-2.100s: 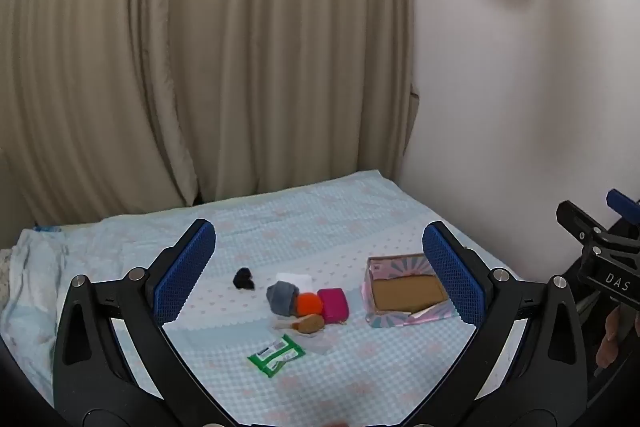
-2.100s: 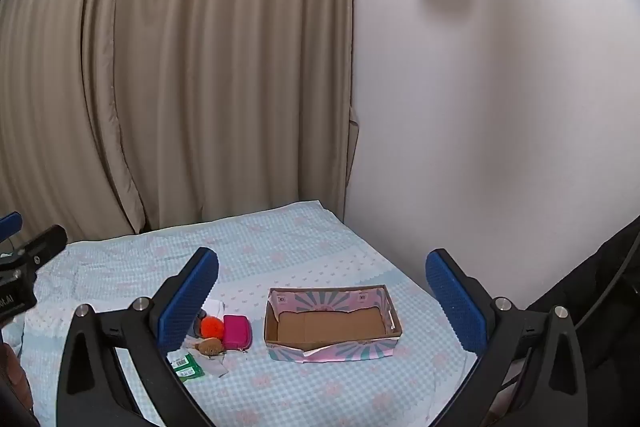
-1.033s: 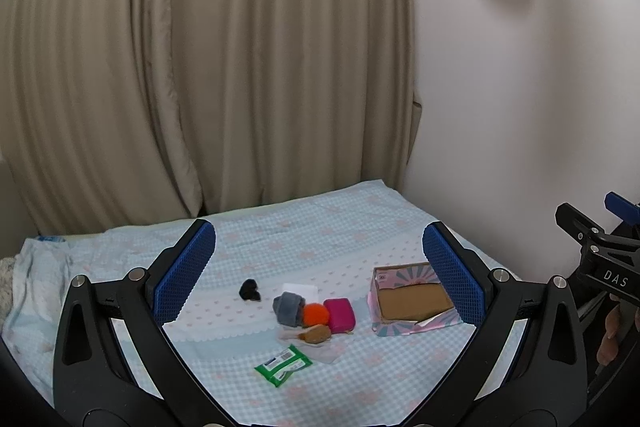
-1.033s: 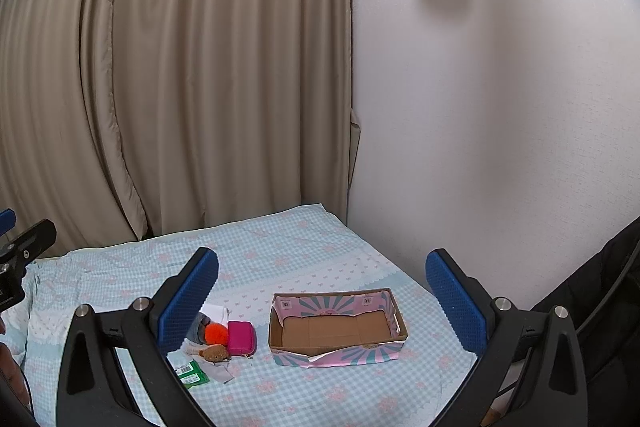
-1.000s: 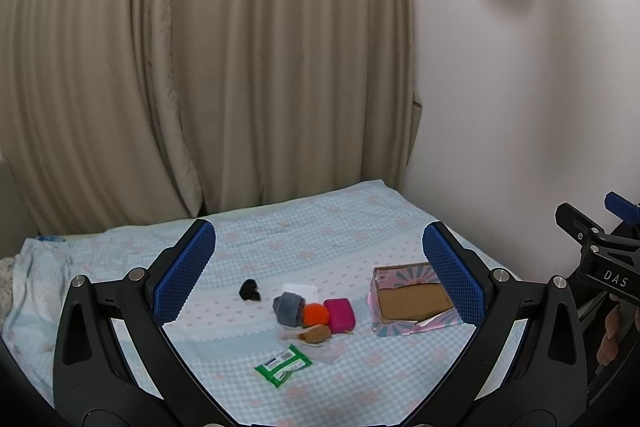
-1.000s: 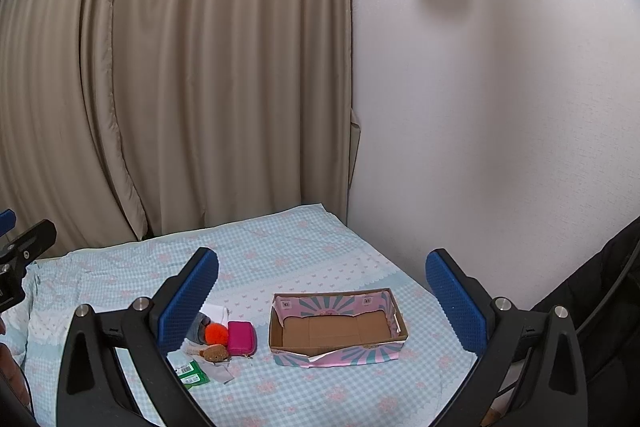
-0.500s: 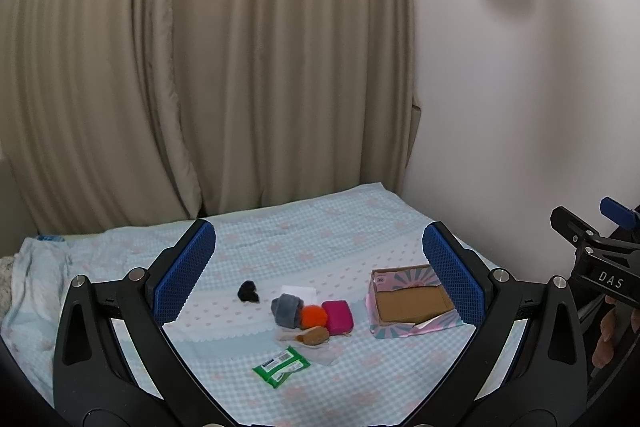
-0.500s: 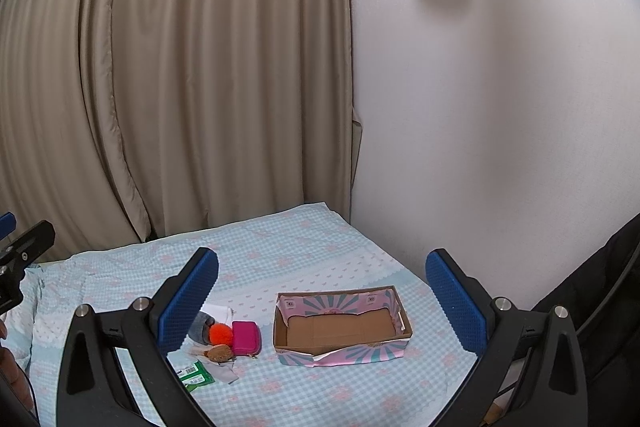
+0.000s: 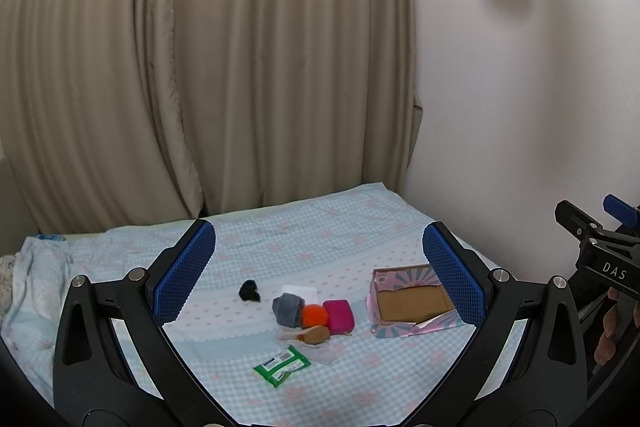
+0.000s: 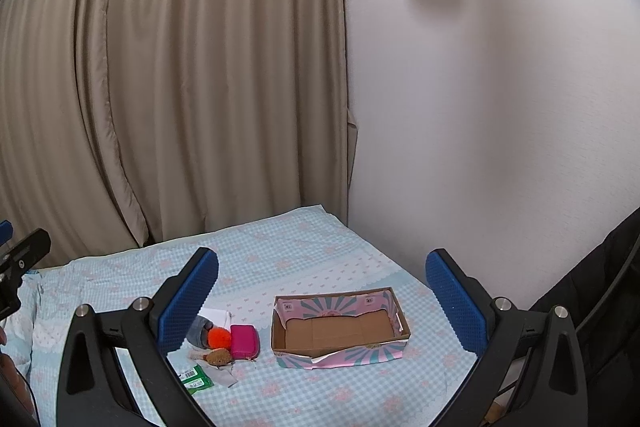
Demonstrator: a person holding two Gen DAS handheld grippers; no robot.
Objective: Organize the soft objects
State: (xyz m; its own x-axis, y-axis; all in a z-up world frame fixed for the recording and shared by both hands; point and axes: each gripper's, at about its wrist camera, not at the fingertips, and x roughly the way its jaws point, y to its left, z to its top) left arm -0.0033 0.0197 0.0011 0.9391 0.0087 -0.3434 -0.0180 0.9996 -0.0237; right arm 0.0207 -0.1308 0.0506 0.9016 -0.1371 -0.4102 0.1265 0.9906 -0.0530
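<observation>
A pink cardboard box (image 9: 412,303) (image 10: 340,331) lies open on the blue checked bedsheet (image 9: 304,239). Left of it sits a cluster: a magenta pouch (image 9: 339,315) (image 10: 244,341), an orange pompom (image 9: 315,315) (image 10: 219,337), a grey soft item (image 9: 286,307), a brown plush (image 9: 317,335) (image 10: 218,357), a white cloth (image 9: 301,293) and a green packet (image 9: 282,365). A small black item (image 9: 249,291) lies apart to the left. My left gripper (image 9: 320,267) and right gripper (image 10: 322,291) are both open, empty, held well above and short of the objects.
Beige curtains (image 9: 200,67) hang behind the bed and a white wall (image 10: 480,107) stands on the right. The right gripper's body (image 9: 600,259) shows at the right edge of the left wrist view. A dark garment (image 10: 600,287) is at far right.
Both cameras have drawn back and risen slightly, so the objects sit a bit farther off. Both grippers stay open. Nothing on the bed has moved.
</observation>
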